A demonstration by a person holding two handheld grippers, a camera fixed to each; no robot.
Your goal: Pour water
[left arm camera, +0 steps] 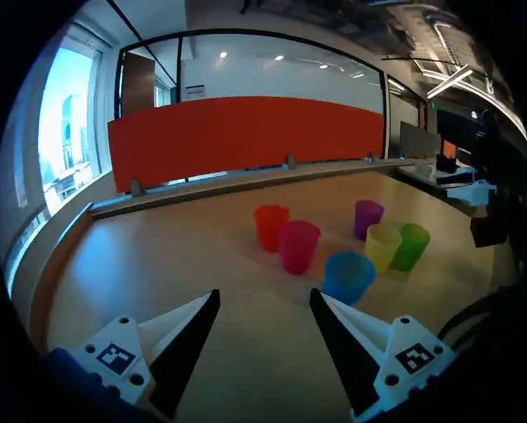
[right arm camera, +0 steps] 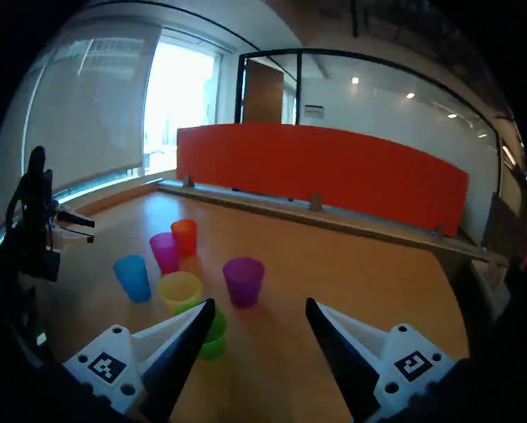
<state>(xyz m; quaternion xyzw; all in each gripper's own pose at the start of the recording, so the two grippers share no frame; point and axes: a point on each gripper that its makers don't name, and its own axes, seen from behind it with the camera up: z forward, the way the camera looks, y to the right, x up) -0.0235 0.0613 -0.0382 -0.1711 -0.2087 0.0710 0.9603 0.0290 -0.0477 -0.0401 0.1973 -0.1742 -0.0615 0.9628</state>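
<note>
Six plastic cups (left arm camera: 298, 246) bunch mid-table (left arm camera: 158, 261), several near touching. The blue cup (left arm camera: 348, 276) sits nearest the left gripper (left arm camera: 263, 292); the green cup (right arm camera: 218, 338) is just beside a finger of the right gripper (right arm camera: 258, 302). Both tongs gape, empty. Risk: a finger clips a neighbouring cup, tips it, spills. Can't tell which cups hold water. Orange divider (left arm camera: 242, 137) stands well behind.

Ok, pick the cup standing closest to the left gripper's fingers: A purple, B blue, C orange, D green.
B: in the left gripper view the blue cup stands just past the tips of the open left gripper, in front of all the rest.
</note>
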